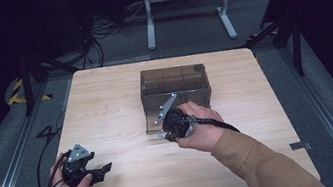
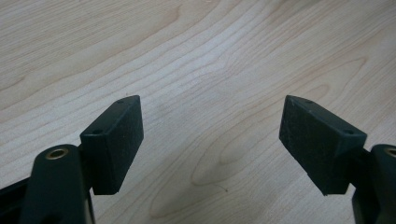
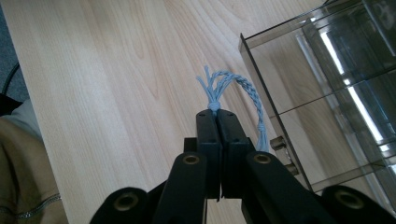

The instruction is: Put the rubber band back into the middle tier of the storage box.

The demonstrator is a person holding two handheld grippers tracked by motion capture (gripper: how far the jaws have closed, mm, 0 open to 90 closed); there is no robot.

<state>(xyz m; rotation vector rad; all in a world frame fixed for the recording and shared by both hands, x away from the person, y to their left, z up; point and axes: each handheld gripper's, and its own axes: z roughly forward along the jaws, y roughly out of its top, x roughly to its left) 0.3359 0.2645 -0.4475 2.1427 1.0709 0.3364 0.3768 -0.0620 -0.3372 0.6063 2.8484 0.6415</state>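
Note:
My right gripper (image 3: 217,114) is shut on a light blue braided cord (image 3: 254,95). The cord's frayed tassel end sticks up past the fingertips, and the rest loops to the right and hangs down beside the jaws. In the high view the right gripper (image 1: 170,131) is held just above the table at the front left corner of a smoked clear box (image 1: 175,89) with several compartments. My left gripper (image 2: 210,135) stands open over bare wood with nothing between its pads. It rests at the table's near left (image 1: 101,172), pointing right.
The box (image 3: 327,93) stands mid-table, its open compartments right beside the cord. The wooden table (image 1: 107,113) is bare on the left and along the front. Cables and a desk frame (image 1: 186,4) lie on the floor beyond the far edge.

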